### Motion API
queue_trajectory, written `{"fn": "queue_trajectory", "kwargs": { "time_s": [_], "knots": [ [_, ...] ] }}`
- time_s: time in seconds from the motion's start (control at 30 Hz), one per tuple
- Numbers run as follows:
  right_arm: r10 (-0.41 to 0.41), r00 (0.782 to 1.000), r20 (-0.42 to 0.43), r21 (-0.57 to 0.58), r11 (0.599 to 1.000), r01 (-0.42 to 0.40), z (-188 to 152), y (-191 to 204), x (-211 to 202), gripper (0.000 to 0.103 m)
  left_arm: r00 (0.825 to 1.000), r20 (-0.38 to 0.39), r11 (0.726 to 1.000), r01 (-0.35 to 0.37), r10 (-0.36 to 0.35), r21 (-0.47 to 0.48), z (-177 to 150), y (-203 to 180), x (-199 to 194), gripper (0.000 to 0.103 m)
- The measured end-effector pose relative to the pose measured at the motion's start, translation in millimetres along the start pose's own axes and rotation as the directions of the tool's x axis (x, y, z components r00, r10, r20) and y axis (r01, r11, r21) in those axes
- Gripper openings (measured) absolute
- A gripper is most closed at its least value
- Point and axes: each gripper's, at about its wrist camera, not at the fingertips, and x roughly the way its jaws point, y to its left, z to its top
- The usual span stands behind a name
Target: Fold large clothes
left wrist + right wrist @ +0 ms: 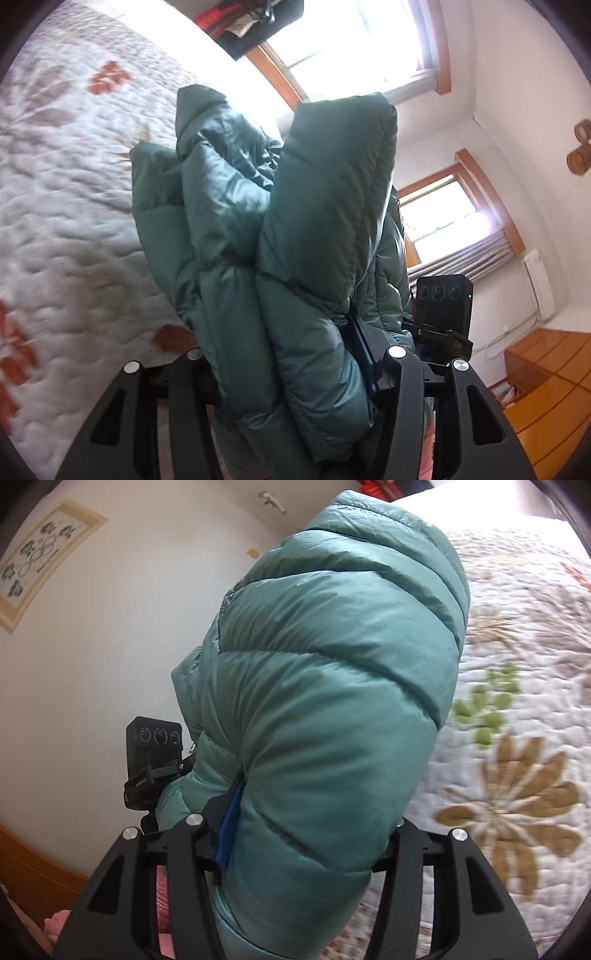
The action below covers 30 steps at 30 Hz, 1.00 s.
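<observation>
1. Green puffer jacket (295,240): bunched and lifted, long axis running forward from both grippers, above the floral quilt (66,206).
2. Left gripper (291,369): jaws pinching a thick fold of jacket.
3. Right gripper (295,834): jaws likewise clamped on padding, blue pad (229,823) against the fabric; fingertips probably buried, hidden from view.
4. Both grippers sit equally near.

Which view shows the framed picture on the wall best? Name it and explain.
The right wrist view: the framed picture hangs at its upper left, its black floral marks visible, though its left end is cropped. The left wrist view shows none of it, only windows, bed and jacket.
</observation>
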Motion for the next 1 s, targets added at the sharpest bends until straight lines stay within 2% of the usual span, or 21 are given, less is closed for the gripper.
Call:
{"fn": "queue_trajectory", "kwargs": {
  "time_s": [0.2, 0.37, 0.4, 0.47, 0.53, 0.6, 0.73, 0.8, 0.87, 0.93, 1.0],
  "knots": [
    [-0.021, 0.999, -0.042, 0.071, 0.997, 0.024, -7.7, -47.2, 10.1, 0.053, 0.996, -0.035, 0.997, -0.080, 0.080, 0.015, -4.1, 10.0, 42.4, 0.053],
    [0.054, 0.998, -0.034, 0.137, 0.989, -0.049, -23.3, -83.0, 22.6, 0.066, 0.996, -0.025, 0.996, -0.089, 0.089, 0.024, -9.2, 22.9, 48.6, 0.058],
    [0.055, 0.998, -0.030, 0.139, 0.989, -0.051, -26.6, -84.2, 24.3, 0.068, 0.994, -0.021, 0.994, -0.106, 0.107, 0.038, -11.6, 20.3, 48.3, 0.060],
    [0.020, 0.999, -0.027, 0.130, 0.991, -0.016, -17.7, -88.4, 18.0, 0.081, 0.990, -0.015, 0.989, -0.137, 0.139, 0.055, -14.3, 9.6, 47.7, 0.065],
    [-0.035, 0.999, -0.016, 0.116, 0.993, 0.036, -20.5, -79.0, 26.5, 0.082, 0.984, -0.007, 0.983, -0.175, 0.176, 0.059, -12.3, 0.2, 40.9, 0.071],
    [-0.118, 0.993, 0.017, 0.085, 0.990, 0.116, -24.1, -59.4, 15.9, 0.082, 0.972, 0.019, 0.969, -0.237, 0.236, 0.076, -16.3, -10.9, 36.9, 0.074],
    [-0.304, 0.946, 0.108, -0.010, 0.952, 0.307, -38.8, -17.5, -14.9, 0.082, 0.933, 0.148, 0.932, -0.346, 0.329, 0.109, -10.3, -34.6, 4.7, 0.075],
    [-0.306, 0.939, 0.156, -0.034, 0.948, 0.315, -50.8, 5.6, -26.4, 0.081, 0.924, 0.199, 0.925, -0.355, 0.325, 0.138, 1.5, -52.1, -0.3, 0.077],
    [-0.262, 0.948, 0.180, -0.052, 0.960, 0.275, -63.6, 13.8, -39.9, 0.076, 0.922, 0.210, 0.921, -0.359, 0.325, 0.149, 14.3, -60.4, -2.2, 0.079],
    [-0.232, 0.954, 0.189, -0.071, 0.966, 0.249, -75.3, 26.9, -48.8, 0.074, 0.932, 0.184, 0.926, -0.342, 0.313, 0.161, 27.4, -65.2, 11.1, 0.081],
    [-0.213, 0.959, 0.189, -0.092, 0.968, 0.233, -71.3, 28.0, -70.3, 0.069, 0.931, 0.160, 0.926, -0.349, 0.327, 0.142, 38.3, -57.1, 16.6, 0.081]
  ]
}}
